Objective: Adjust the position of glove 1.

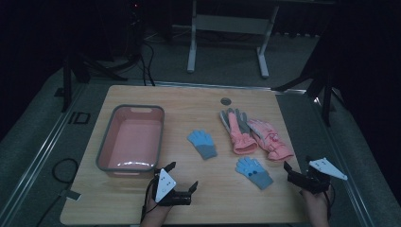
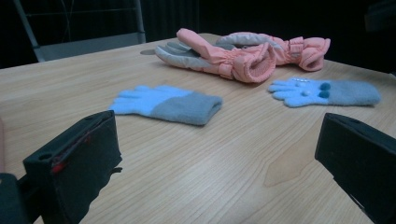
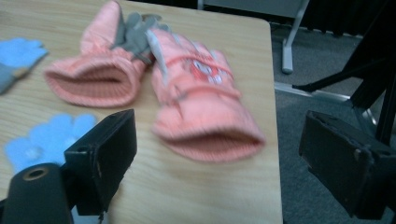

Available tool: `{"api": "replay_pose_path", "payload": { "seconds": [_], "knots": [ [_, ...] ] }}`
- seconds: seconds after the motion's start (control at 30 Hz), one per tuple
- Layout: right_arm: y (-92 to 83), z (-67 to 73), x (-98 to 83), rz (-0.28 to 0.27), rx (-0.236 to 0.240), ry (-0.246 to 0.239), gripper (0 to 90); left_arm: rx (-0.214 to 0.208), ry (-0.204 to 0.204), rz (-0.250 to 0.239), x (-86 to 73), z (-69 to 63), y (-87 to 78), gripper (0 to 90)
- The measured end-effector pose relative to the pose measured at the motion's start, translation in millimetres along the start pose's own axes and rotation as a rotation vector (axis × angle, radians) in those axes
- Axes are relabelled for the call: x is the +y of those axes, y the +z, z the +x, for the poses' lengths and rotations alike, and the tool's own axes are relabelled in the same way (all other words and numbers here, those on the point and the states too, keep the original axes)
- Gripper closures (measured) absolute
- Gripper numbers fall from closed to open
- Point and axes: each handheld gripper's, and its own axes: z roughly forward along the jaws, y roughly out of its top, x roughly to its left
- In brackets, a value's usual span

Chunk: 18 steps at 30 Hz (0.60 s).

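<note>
Pink ski gloves (image 1: 255,135) lie mid-right on the wooden table (image 1: 198,106), two blue knit gloves (image 1: 202,143) nearer the middle; pink bin (image 1: 132,139) sits empty at left, so I'd guess sorting hasn't started; right gripper (image 3: 219,154) gapes wide with nothing held, just short of the nearest pink cuff; left gripper (image 2: 210,154) likewise spread and empty, blue gloves well ahead; next move probably needs closing on a cuff.

The tabletop (image 1: 142,203) is pale wood with a fine straight grain and a smooth, faintly satin finish. The pink basin (image 1: 132,142) looks like glossy plastic with a grey rim, while the two blue-and-grey gloves (image 2: 168,105) are fuzzy knit and the pink ski gloves (image 3: 201,102) are padded cloth with ribbed cuffs. The jaws of both grippers are matt black plastic.
</note>
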Motion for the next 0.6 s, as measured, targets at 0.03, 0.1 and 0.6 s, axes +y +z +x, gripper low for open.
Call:
{"api": "replay_pose_path", "payload": {
  "seconds": [0.03, 0.1, 0.6],
  "knots": [
    [-2.1, 4.4, 15.7, 0.015, 0.023, -0.018, 14.3, -0.001, -0.001, -0.001, 0.0, 0.1, 0.1, 0.1],
    [-2.8, 7.9, 27.2, 0.018, 0.015, -0.041, 14.3, -0.001, -0.001, 0.001, 0.0, 0.5, 0.0, 0.1],
    [4.9, 49.0, 100.3, -0.047, 0.183, -0.068, 10.3, -0.004, -0.011, -0.001, 0.1, 1.6, 0.1, 0.1]
  ]
}}
